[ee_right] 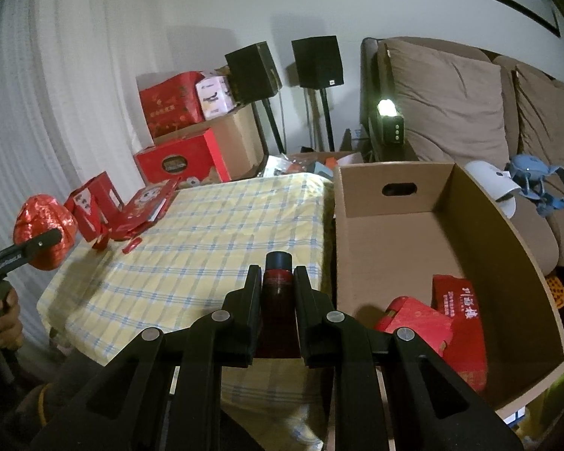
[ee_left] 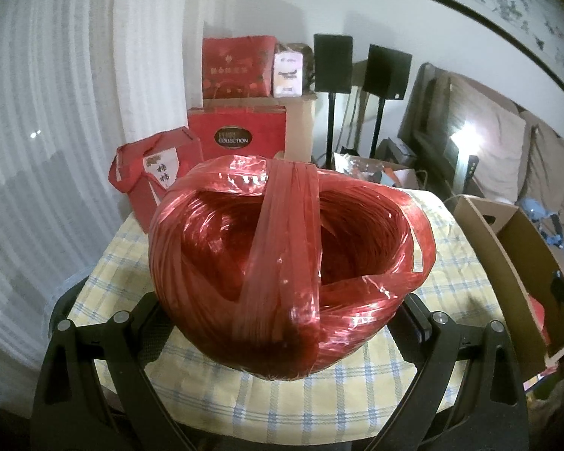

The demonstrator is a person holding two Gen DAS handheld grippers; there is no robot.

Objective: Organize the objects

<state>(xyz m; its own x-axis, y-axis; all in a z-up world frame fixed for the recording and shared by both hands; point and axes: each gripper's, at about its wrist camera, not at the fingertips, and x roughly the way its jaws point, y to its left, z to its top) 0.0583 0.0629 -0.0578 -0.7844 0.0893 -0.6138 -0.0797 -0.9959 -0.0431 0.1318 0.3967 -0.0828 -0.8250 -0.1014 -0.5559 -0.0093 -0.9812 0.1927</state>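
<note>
**Red twine ball fills the left gripper's view**

A big ball of shiny red plastic twine [ee_left: 289, 263] sits in the centre of the frame, held between the two black fingers of the left gripper [ee_left: 282, 323], which flank it at lower left and lower right. A flat band of strands runs over its hollow top. Beneath it lies a table with a yellow-and-blue checked cloth [ee_left: 319, 402]. Behind, at centre left, stands a red gift bag [ee_left: 150, 184]; above that, red boxes [ee_left: 237, 101] are stacked against a white curtain [ee_left: 56, 112]. Two black speakers on stands [ee_left: 357, 67] rise at upper centre. An open cardboard box [ee_left: 507, 259] occupies the right edge, a sofa with cushions [ee_left: 507, 150] beyond it.
</note>
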